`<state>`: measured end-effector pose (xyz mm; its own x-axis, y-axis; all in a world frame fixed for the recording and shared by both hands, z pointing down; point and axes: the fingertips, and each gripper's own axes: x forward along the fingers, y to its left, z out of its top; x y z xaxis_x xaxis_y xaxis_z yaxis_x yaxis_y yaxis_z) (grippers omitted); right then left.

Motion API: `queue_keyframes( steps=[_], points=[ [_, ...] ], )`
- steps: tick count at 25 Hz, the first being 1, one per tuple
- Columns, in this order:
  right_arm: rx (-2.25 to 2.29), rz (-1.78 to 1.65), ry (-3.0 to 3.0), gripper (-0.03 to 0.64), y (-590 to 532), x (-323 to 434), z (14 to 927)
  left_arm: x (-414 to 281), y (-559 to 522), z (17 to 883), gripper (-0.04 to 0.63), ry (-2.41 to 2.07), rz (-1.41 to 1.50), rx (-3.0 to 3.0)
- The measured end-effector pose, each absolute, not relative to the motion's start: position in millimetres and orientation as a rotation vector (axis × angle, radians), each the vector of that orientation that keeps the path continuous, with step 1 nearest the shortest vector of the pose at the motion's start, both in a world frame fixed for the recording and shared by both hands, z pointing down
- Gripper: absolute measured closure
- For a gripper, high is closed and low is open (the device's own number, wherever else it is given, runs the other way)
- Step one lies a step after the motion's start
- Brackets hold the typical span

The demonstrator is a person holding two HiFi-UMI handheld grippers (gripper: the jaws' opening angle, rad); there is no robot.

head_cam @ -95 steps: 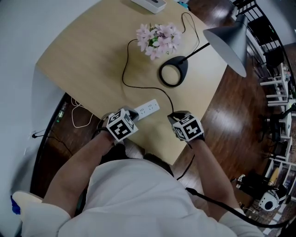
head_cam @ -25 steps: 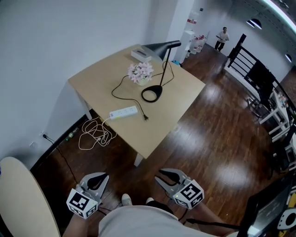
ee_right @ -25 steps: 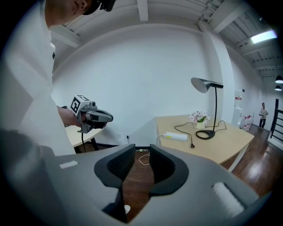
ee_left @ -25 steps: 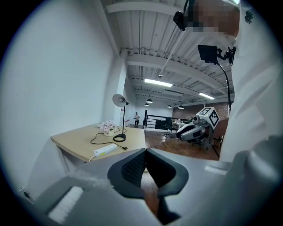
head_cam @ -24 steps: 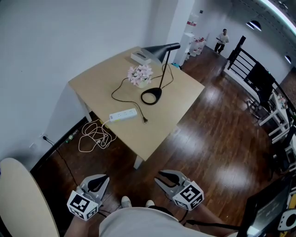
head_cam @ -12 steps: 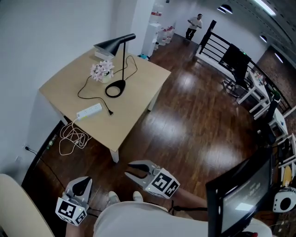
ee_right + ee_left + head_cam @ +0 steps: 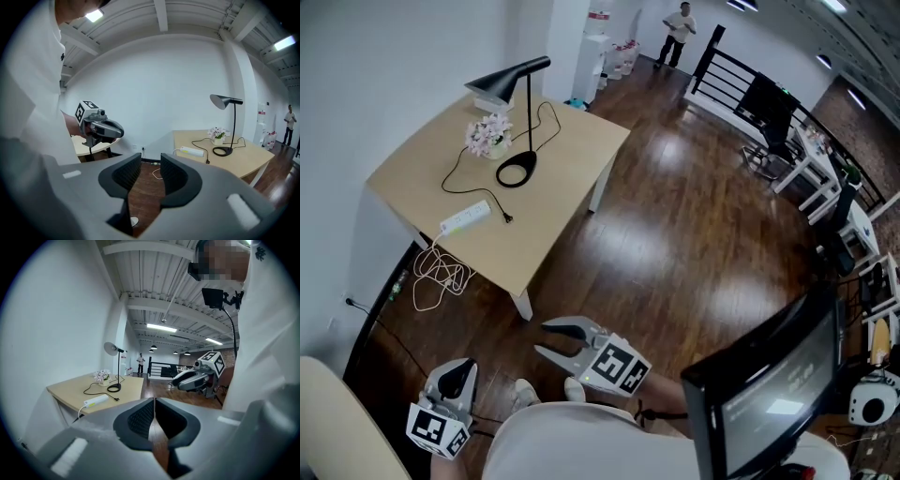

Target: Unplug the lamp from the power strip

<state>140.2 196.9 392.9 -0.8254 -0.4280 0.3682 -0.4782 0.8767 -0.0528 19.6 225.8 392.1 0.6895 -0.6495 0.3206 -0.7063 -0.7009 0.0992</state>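
The black lamp point(image 7: 515, 172) stands on the light wood table point(image 7: 562, 164) at upper left of the head view. Its black plug point(image 7: 506, 219) lies on the tabletop just beside the end of the white power strip point(image 7: 465, 218), apart from it. Both grippers are far from the table, low over the dark floor. My left gripper point(image 7: 459, 373) is shut with nothing in it point(image 7: 154, 401). My right gripper point(image 7: 551, 338) stands open and empty point(image 7: 150, 159). The lamp point(image 7: 229, 123) and strip point(image 7: 192, 151) show distantly in the right gripper view.
A pot of pink flowers point(image 7: 488, 136) sits behind the lamp base. White cable coils point(image 7: 436, 277) lie on the floor under the table. A dark monitor point(image 7: 773, 394) is at lower right, a pale round seat point(image 7: 337, 422) at lower left. A person point(image 7: 679, 21) stands far off.
Earlier both grippers were at the power strip on the table. Now they are well back from it and the view has swung right. The right gripper has shifted left.
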Motion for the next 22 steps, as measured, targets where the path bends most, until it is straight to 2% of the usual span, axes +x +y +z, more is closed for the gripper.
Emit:
queue_keyframes(
  steps=[22],
  points=[
    [0.734,0.168,-2.675,0.471,196,144,390,11,226,397,0.566,-1.091,0.368,2.681]
  ],
)
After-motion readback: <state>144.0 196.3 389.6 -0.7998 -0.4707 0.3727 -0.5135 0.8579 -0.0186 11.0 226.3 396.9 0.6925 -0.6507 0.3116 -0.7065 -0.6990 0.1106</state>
